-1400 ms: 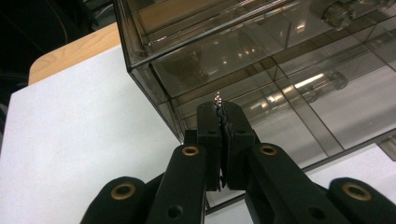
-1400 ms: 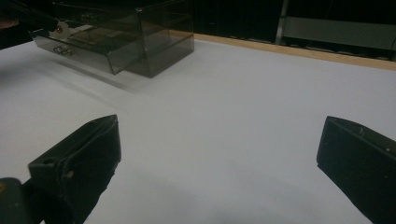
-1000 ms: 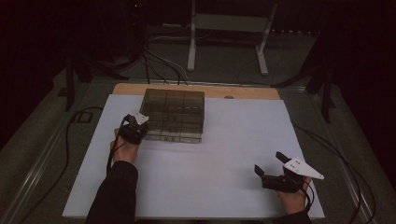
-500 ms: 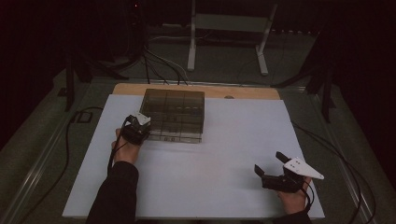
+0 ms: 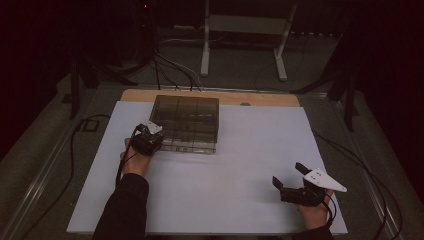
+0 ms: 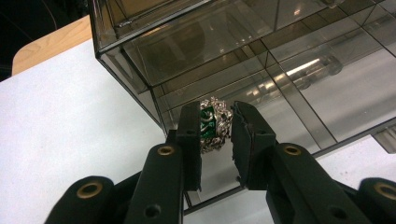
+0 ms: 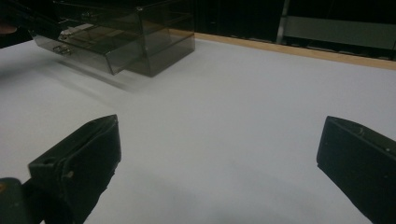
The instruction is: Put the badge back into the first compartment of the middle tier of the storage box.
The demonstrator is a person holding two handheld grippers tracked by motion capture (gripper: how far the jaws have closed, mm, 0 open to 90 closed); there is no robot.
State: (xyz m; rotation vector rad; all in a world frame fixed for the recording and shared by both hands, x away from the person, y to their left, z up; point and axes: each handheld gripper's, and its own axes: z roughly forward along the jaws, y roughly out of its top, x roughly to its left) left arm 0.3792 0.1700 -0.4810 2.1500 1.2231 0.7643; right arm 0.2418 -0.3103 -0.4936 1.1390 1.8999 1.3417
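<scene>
A smoked clear drawer box (image 5: 186,116) stands at the back left of the white table (image 5: 235,165). My left gripper (image 5: 156,140) is at its left front corner, reaching into a pulled-out drawer (image 6: 299,107). A small green and silver ornament (image 6: 214,123) lies between its jaws, which have just been opening. The left gripper (image 6: 217,109) is open, the pads close beside the ornament but no longer pressing it. My right gripper (image 5: 287,174) hovers low at the front right, open wide with nothing between its fingers. The right gripper view has that gripper (image 7: 218,126) facing bare table.
The box (image 7: 140,28) has several compartments, and its lowest drawer (image 7: 84,53) sticks out toward the front. A wooden board edge (image 5: 210,97) runs behind the white surface. Cables (image 5: 170,70) and a stand's feet (image 5: 205,67) lie on the floor beyond.
</scene>
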